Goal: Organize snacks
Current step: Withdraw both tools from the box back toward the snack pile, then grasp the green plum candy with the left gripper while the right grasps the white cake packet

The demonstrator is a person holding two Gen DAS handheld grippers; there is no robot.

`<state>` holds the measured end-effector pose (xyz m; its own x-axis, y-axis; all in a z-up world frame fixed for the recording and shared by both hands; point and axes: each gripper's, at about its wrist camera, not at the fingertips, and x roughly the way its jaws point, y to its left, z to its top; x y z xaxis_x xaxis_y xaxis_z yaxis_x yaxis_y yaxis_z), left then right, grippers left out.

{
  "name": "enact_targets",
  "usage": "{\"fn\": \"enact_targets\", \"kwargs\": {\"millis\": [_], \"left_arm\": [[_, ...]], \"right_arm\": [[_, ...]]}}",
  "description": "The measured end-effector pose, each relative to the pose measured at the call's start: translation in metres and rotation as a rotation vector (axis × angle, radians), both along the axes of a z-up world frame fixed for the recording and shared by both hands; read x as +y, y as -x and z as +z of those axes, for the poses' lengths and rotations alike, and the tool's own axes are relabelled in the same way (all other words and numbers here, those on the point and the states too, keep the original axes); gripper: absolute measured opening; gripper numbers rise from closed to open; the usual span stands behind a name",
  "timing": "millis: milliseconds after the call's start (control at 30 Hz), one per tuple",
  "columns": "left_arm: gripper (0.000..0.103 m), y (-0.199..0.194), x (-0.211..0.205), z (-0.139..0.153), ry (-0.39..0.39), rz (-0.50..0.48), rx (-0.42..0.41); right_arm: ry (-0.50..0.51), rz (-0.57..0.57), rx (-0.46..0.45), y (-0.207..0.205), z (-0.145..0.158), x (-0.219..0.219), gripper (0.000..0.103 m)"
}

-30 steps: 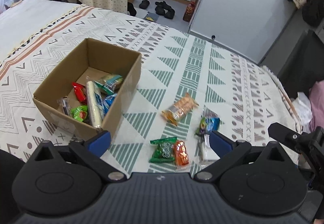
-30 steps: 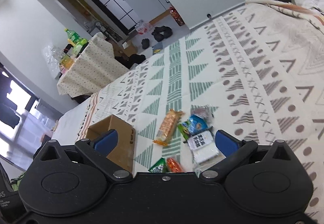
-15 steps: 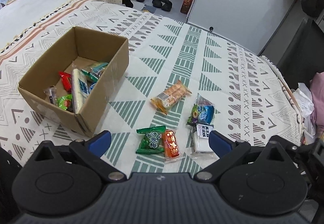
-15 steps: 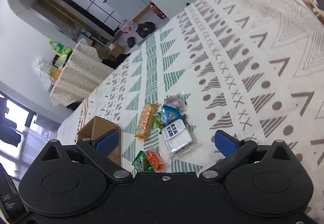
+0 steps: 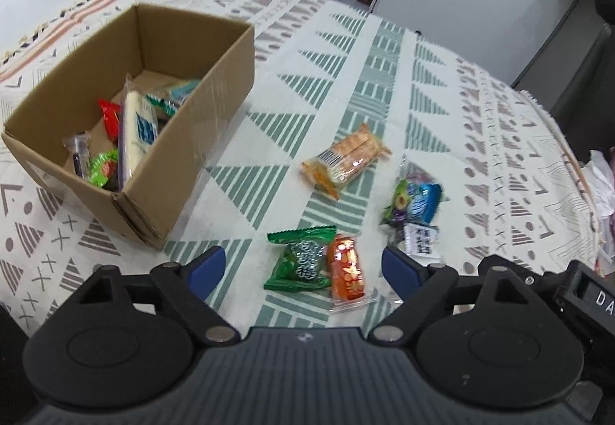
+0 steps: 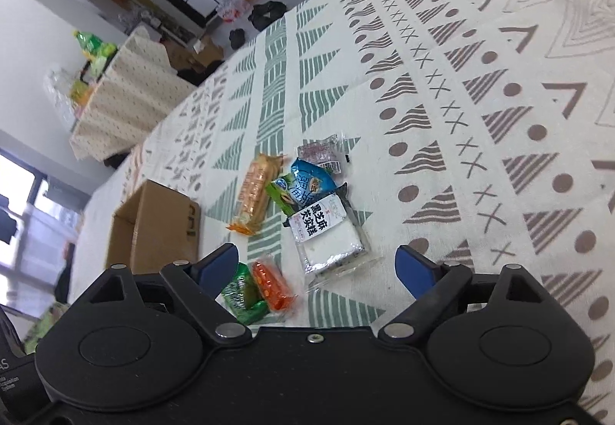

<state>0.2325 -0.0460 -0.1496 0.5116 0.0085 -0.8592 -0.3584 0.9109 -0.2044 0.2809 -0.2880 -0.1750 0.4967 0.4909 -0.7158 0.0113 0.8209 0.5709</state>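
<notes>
1. Dropping closer to the bedspread (image 5: 346,52) since the earlier frames, both grippers; loose packets looming larger and sitting lower in each view, cardboard box (image 5: 215,86) sliding toward the upper left of the left wrist frame.
2. Narrowing from full spread on the left gripper (image 5: 300,265), fingers (image 5: 203,267) still wide and pressing on nothing; green packet (image 5: 301,257) and orange packet (image 5: 346,269) lying side by side, touching, in the gap between them at lower centre.
3. Narrowing likewise on the right gripper (image 6: 317,265), fingers (image 6: 415,269) wide and empty; white-and-silver packet (image 6: 326,234) lying just ahead of the gap, with the blue packet (image 6: 311,186) touching its far end.
4. Sitting apart at frame centre, the long biscuit packet (image 5: 344,159); a small clear pinkish packet (image 6: 319,152) resting beyond the blue one.
5. Holding several snacks already, the box: a long white bar (image 5: 136,129) leaning among red and green wrappers.
6. Judging the step: approaching for a pick, one gripper per target, box partly filled and about six packets left on the bed.
7. Calling next for lowering until the fingers straddle a single packet, then closing; watching for the green and orange pair coming up together, and for thin slippery film sliding out of a flat pinch.
</notes>
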Motion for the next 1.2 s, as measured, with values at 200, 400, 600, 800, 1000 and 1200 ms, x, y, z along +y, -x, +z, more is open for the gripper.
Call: {"fn": "enact_targets", "kwargs": {"millis": [200, 400, 600, 800, 1000, 1200], "left_arm": [[0.083, -0.010, 0.004, -0.021, -0.001, 0.001, 0.037], [0.075, -0.019, 0.004, -0.041, 0.004, -0.010, 0.070], [0.064, -0.027, 0.009, -0.057, 0.020, 0.000, 0.101], [0.031, -0.032, 0.013, -0.059, 0.059, -0.004, 0.093], [0.028, -0.031, 0.016, -0.046, 0.047, 0.008, 0.078], [0.027, -0.025, 0.019, -0.032, 0.038, 0.010, 0.048]], "right_arm": [[0.062, 0.043, 0.011, -0.012, -0.011, 0.020, 0.089], [0.110, 0.076, 0.025, -0.019, -0.021, 0.035, 0.089], [0.164, 0.084, 0.023, -0.025, -0.030, 0.044, 0.089], [0.209, 0.099, 0.031, -0.035, -0.040, 0.056, 0.088], [0.274, 0.126, 0.007, -0.039, -0.043, 0.069, 0.089], [0.291, 0.177, 0.004, -0.034, -0.041, 0.072, 0.050]]}}
